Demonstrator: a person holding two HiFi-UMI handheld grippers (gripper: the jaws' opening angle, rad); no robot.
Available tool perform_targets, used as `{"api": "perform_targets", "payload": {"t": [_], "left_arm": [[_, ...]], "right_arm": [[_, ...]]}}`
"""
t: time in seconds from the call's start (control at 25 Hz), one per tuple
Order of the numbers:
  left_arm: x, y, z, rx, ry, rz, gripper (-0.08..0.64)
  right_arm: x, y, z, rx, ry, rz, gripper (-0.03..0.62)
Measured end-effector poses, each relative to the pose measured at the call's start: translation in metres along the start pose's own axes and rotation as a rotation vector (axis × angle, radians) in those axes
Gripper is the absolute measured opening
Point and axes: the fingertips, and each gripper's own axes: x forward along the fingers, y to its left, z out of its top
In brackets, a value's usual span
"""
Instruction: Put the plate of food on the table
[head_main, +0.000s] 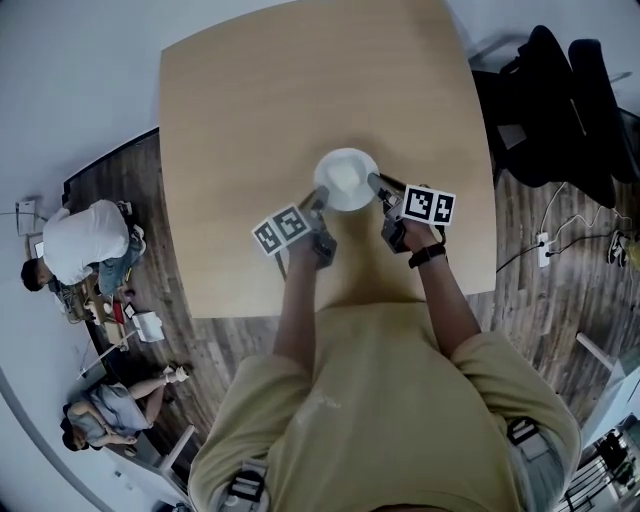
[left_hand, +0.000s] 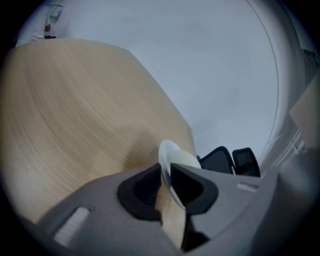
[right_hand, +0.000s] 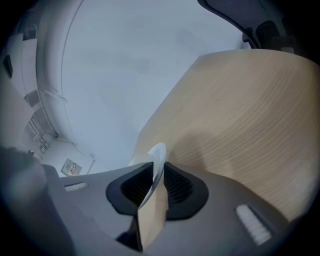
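Note:
A white plate with a pale mound of food rests on the light wooden table, a little before its middle. My left gripper is at the plate's near-left rim. In the left gripper view the rim stands between the pads, lying along one pad with a thin gap at the other, so my left gripper reads as open. My right gripper is at the near-right rim. In the right gripper view it is shut on the thin white edge.
The table's front edge runs close to the person's torso. Black chairs stand off the table's right side, and a power strip lies on the wooden floor there. Two people sit on the floor at the left.

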Motion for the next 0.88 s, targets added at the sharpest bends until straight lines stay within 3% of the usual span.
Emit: {"api": "perform_targets", "payload": {"t": [0.32, 0.52, 0.88], "left_arm": [[0.050, 0.022, 0.035, 0.126, 0.021, 0.074, 0.065], [0.072, 0.036, 0.042, 0.194, 0.041, 0.139, 0.078], [0.080, 0.049, 0.037, 0.188, 0.065, 0.181, 0.087]], "right_arm": [[0.046, -0.031, 0.022, -0.061, 0.003, -0.085, 0.066], [0.063, -0.049, 0.027, -0.046, 0.026, -0.124, 0.067], [0.071, -0.056, 0.026, -0.040, 0.073, -0.140, 0.089]]}}
